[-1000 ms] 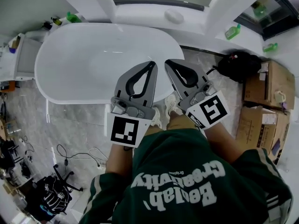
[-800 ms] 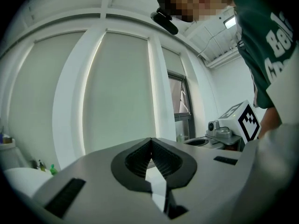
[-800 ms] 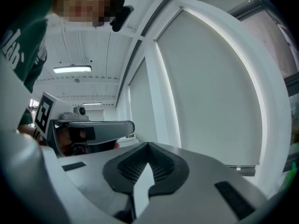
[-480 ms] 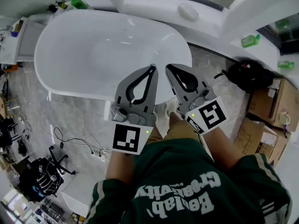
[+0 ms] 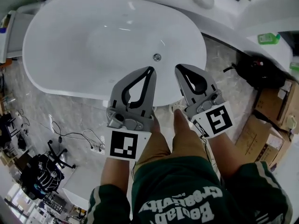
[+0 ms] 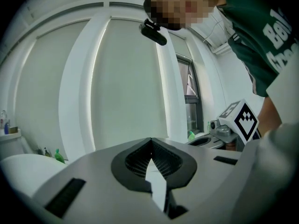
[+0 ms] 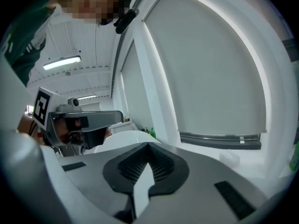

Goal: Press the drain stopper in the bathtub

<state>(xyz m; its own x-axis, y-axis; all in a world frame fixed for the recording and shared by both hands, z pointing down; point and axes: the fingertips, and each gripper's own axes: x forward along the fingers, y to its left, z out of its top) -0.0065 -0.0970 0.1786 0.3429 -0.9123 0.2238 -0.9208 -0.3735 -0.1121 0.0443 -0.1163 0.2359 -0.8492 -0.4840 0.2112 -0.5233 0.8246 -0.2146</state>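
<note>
The white bathtub (image 5: 70,45) fills the upper head view. Its small round metal drain stopper (image 5: 157,57) lies on the tub floor near the near wall. My left gripper (image 5: 150,69) is shut and holds nothing; its tip hangs over the near rim, just below and left of the stopper. Beside it, my right gripper (image 5: 178,66) is also shut on nothing, its tip below and right of the stopper. In the left gripper view the jaws (image 6: 151,139) meet at the tips, with the right gripper's marker cube (image 6: 243,118) alongside. The right gripper view shows its tips (image 7: 148,144) closed; the stopper is hidden in both gripper views.
A black bag (image 5: 259,71) and cardboard boxes (image 5: 275,125) stand on the floor at the right. Green bottles (image 5: 268,38) sit on the ledge behind the tub. Cables (image 5: 70,136) and an office chair (image 5: 42,169) lie at the lower left. The person's legs stand close against the tub.
The head view has shifted forward over the tub, and the drain stopper has come into sight beyond the tips. Both grippers stayed shut and now sit lower, at the near rim.
</note>
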